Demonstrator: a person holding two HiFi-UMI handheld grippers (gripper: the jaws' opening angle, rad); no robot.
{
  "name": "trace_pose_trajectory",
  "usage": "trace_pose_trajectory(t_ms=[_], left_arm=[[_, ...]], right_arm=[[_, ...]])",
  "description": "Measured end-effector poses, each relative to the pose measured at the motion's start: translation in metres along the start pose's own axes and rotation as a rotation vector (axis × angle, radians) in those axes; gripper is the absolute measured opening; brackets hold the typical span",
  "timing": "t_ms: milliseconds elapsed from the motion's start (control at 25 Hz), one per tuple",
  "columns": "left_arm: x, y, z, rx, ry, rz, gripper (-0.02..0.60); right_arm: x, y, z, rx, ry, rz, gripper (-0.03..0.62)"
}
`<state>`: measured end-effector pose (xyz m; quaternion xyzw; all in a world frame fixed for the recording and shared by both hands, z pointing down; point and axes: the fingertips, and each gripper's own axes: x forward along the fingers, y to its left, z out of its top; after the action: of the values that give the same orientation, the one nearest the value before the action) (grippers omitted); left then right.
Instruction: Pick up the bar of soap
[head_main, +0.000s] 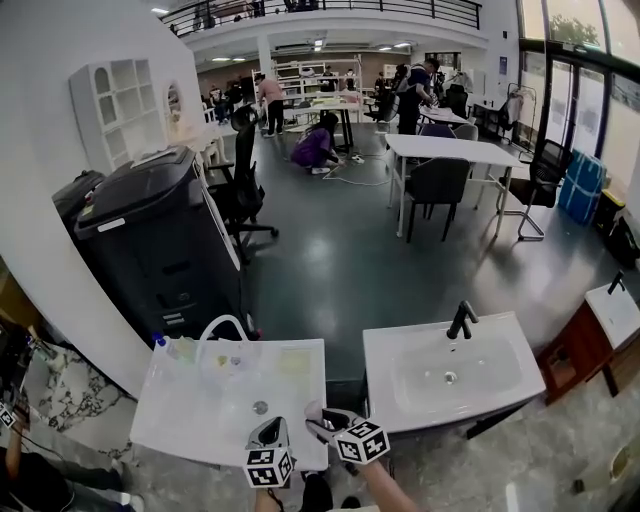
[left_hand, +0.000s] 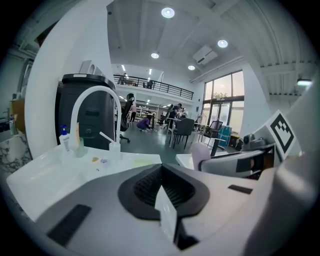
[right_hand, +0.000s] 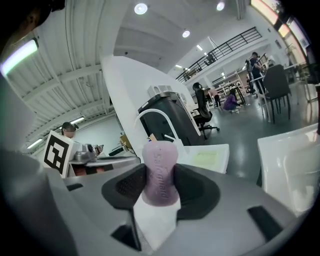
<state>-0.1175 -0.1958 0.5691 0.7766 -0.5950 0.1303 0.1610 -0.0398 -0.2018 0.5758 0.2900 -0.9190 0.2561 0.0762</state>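
Note:
A pale purple bar of soap (right_hand: 160, 172) stands upright between the dark pads of my right gripper (right_hand: 160, 185), which is shut on it. In the head view the soap (head_main: 314, 410) shows as a pinkish tip at the right gripper (head_main: 325, 421), over the front edge of the left white washbasin (head_main: 180, 420). My left gripper (head_main: 268, 436) hangs just to its left. Its jaws (left_hand: 161, 186) are shut with nothing between them. From the left gripper view the soap (left_hand: 201, 155) and the right gripper are at the right.
On the left basin a white arched tap (head_main: 226, 325), a cup (left_hand: 114, 150) and a small blue-capped bottle (left_hand: 64, 140) stand at the back rim. A second basin (head_main: 505, 375) with a black tap (head_main: 461, 320) is to the right. Behind stands a black cabinet (head_main: 160, 245).

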Motion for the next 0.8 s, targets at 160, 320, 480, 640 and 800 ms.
trace_pose_trajectory(t_ms=[160, 320, 480, 640, 800], left_arm=[[-0.01, -0.008, -0.006, -0.005, -0.003, -0.004, 0.006], [-0.02, -0.018, -0.013, -0.006, 0.004, -0.004, 0.006], [-0.03, -0.023, -0.025, -0.01, 0.004, 0.0, 0.006], [-0.039, -0.027, -0.033, -0.013, 0.002, 0.008, 0.006], [-0.046, -0.022, -0.036, -0.014, -0.001, 0.022, 0.006]], right_arm=[[-0.006, 0.009, -0.007, -0.014, -0.006, -0.002, 0.184], [-0.017, 0.013, -0.01, -0.019, -0.02, -0.008, 0.184], [-0.029, 0.014, -0.024, -0.018, -0.032, -0.022, 0.184], [-0.036, 0.014, -0.035, -0.019, -0.036, -0.026, 0.184], [-0.036, 0.019, -0.04, -0.021, -0.043, -0.02, 0.184]])
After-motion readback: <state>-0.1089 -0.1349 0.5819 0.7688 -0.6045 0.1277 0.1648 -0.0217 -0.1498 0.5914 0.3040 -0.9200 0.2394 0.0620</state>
